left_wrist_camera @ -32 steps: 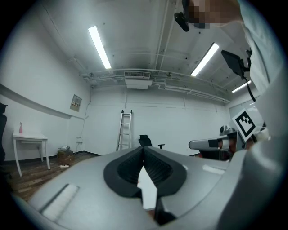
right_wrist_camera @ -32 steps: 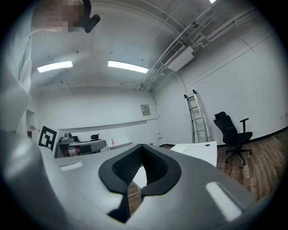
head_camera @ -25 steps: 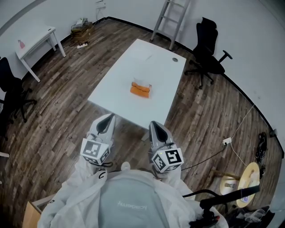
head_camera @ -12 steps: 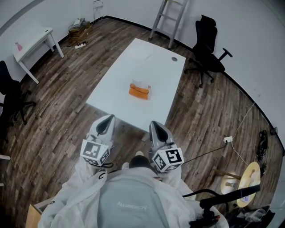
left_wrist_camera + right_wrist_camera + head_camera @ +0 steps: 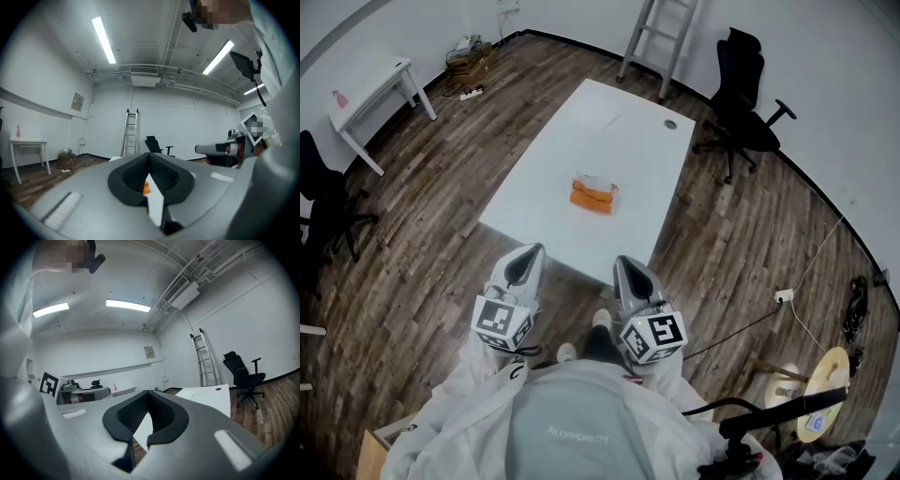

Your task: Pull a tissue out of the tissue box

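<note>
- The left gripper [image 5: 528, 253] is held in front of the person's chest, pointing level toward the table. In the left gripper view its jaws [image 5: 150, 158] are closed tip to tip, with nothing caught between them.
- The right gripper [image 5: 624, 263] is just beside it, parallel and pointing the same way. In the right gripper view its jaws [image 5: 148, 393] are likewise pressed together at the tips and hold nothing.
- Each gripper carries its cube of square markers at the rear, close to the person's white sleeves [image 5: 455, 412].
- Both grippers are short of the white table [image 5: 609, 122]. Its near edge lies beyond their tips, with wooden floor [image 5: 422, 244] in between.
- The tissue box [image 5: 593, 197], orange, sits near the middle of the table, well apart from both grippers. A white tissue [image 5: 596, 182] stands up from its top.
- Through the gap below the left jaw tips there is a small orange speck [image 5: 146, 188], probably that same box, though it is too small to be sure.
- Through the right gripper's gap only the pale table surface [image 5: 206, 397] shows.
- Beyond the far end of the table a ladder [image 5: 661, 37] leans against the wall, and a black office chair [image 5: 745, 94] stands beside the table's far right corner.
- Off to the left, a small white desk [image 5: 370, 94] stands by the wall with a pink bottle [image 5: 337, 97] on it.
</note>
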Demonstrator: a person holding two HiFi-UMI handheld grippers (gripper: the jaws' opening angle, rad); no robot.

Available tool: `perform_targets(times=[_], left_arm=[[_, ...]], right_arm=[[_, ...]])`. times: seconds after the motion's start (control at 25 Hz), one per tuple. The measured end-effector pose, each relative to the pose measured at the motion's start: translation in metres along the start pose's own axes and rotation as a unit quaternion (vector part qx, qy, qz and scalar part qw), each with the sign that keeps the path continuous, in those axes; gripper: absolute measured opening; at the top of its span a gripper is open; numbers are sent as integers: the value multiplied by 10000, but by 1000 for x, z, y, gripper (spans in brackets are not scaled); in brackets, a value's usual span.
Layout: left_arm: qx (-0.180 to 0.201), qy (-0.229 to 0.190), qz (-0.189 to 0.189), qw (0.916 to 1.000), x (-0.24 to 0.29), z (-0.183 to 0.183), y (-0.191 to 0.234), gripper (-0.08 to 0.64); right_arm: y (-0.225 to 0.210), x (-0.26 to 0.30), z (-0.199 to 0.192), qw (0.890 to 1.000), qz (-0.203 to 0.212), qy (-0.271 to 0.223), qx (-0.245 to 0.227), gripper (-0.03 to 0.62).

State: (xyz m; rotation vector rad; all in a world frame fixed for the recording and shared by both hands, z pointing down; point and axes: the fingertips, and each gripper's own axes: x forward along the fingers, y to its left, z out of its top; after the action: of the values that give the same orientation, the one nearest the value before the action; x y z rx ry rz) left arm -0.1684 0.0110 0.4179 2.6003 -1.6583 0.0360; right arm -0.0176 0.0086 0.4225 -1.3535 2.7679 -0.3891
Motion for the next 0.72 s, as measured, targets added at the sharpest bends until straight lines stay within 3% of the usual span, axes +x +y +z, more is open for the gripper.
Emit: perform_targets(times=[0.72], left_arm=[[2,154,60,9999,48,-2,9,0]], right_arm=[[-41,32,8,9999,63,81,95,2]])
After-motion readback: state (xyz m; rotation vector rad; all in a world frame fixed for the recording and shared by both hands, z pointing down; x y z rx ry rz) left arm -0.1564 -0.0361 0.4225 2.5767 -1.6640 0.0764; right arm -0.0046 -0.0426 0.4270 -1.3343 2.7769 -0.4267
